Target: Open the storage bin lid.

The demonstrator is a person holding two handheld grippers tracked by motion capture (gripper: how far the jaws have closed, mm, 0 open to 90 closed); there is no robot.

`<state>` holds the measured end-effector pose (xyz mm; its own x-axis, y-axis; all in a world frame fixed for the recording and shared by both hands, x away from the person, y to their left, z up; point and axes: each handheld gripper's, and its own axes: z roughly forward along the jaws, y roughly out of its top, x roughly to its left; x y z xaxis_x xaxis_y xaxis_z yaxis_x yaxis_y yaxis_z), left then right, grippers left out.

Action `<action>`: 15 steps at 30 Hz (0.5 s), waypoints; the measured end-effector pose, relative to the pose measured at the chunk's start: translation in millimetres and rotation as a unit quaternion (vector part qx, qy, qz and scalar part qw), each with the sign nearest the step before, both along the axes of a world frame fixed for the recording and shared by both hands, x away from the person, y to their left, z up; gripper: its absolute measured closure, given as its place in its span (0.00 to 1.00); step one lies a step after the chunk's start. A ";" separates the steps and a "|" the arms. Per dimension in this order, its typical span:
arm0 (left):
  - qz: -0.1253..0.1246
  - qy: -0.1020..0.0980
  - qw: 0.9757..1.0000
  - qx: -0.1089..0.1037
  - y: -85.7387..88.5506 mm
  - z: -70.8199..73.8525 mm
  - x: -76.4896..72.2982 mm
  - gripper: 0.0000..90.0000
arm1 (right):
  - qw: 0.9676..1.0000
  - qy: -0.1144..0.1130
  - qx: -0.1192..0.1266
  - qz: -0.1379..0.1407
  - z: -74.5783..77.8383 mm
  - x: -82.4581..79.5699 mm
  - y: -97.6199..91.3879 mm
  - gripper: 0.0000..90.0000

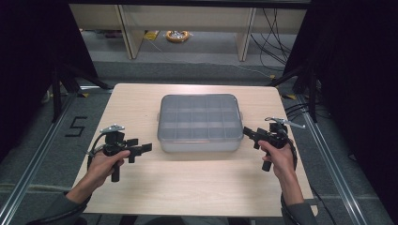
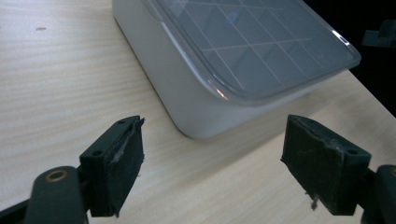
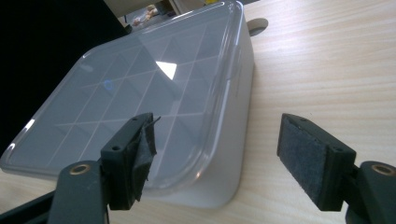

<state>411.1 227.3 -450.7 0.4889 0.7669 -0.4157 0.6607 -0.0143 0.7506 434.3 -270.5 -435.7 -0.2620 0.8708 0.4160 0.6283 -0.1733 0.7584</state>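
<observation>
Translucent plastic box (image 1: 200,123) with divided lid looks light, stiff and slippery; its end rims seem best to grip. Left tool (image 1: 141,149) and right tool (image 1: 249,133) flank it, both released.

Ahead of the left gripper (image 1: 143,149), whose jaws stand wide apart, a strip of bare table (image 1: 141,108) separates the jaws from the near corner of the lidded compartment box (image 1: 200,123), the only obstacle on the tabletop. The right gripper (image 1: 248,132) (jaws likewise spread) straddles the box's near right corner, with its inner jaw over the lid's rim and bare wood under its outer jaw. Behind both grippers, the table is unobstructed.
</observation>
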 end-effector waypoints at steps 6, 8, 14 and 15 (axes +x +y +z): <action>0.014 0.003 1.000 -0.005 -3.3 6.0 24.3 0.25 | 0.998 0.051 0.040 -0.024 2.3 17.3 9.6 0.33; 0.015 0.007 1.000 -0.012 -4.1 7.9 32.7 0.25 | 0.996 0.071 0.050 -0.026 3.2 22.4 12.7 0.33; 0.023 0.024 0.999 -0.016 -9.8 7.9 59.8 0.28 | 1.000 0.023 0.007 -0.001 -3.5 45.7 11.8 0.34; 0.025 0.027 0.999 -0.016 -10.4 7.2 64.1 0.28 | 1.000 0.023 0.008 0.000 -3.6 48.7 12.7 0.34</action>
